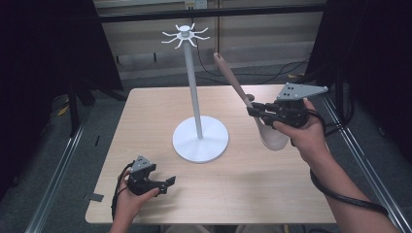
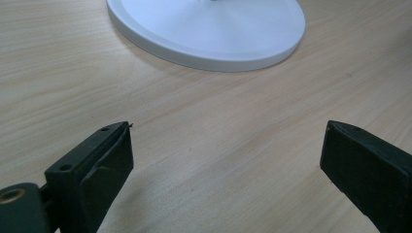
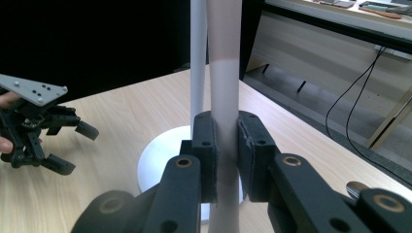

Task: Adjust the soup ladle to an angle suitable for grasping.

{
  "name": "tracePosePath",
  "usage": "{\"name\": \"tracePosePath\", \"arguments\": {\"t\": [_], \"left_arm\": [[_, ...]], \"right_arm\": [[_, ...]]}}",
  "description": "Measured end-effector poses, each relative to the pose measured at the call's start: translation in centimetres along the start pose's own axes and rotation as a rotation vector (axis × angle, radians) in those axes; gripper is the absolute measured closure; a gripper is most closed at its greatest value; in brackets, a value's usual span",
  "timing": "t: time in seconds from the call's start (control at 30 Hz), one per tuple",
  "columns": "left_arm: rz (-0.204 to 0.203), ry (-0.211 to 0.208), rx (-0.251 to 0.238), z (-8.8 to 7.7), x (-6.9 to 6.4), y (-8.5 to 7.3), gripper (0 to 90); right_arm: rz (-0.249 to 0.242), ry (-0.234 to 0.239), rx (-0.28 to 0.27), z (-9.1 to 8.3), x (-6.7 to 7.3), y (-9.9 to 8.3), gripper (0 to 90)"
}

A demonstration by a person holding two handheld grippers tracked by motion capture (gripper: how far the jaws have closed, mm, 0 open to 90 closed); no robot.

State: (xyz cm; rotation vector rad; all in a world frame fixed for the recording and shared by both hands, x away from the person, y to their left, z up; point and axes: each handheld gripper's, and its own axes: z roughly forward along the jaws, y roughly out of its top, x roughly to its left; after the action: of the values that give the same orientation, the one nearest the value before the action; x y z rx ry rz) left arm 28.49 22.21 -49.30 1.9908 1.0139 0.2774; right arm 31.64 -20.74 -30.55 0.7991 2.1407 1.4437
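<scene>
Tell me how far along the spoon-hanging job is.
Done: the right gripper has clamped the spoon by its handle and holds it clear of the table, handle end tilted up toward the rack.
In hand: carrying it toward the white stand.
Left: no hook at the top carries anything yet, so hanging remains. The left gripper rests open near the table's front edge.

The stand [image 1: 197, 97] at twelve o'clock is showing plain white, from hooks to round base. The spoon [image 1: 272, 136] at two o'clock is looking pale pinkish-beige, its handle end darker. Both grippers, the left [image 1: 167, 183] at seven and the right [image 1: 253, 109] at two, are showing black with grey plates. The table [image 1: 243, 184] is showing light wood grain.
</scene>
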Motion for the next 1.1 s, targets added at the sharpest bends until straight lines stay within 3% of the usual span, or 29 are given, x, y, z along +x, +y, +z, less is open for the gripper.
{"name": "tracePosePath", "arguments": {"t": [0.57, 1.1], "left_arm": [[0.001, -0.002, 0.003, 0.1, 0.0, 0.0, 5.0], [-0.003, 0.001, 0.0, 0.0, 0.1, 0.0, 5.0]], "right_arm": [[-0.016, -0.029, -0.039, 0.8, -0.6, 3.2, 79.5], [-0.015, -0.026, -0.031, 1.5, -0.6, 3.5, 79.4]]}}
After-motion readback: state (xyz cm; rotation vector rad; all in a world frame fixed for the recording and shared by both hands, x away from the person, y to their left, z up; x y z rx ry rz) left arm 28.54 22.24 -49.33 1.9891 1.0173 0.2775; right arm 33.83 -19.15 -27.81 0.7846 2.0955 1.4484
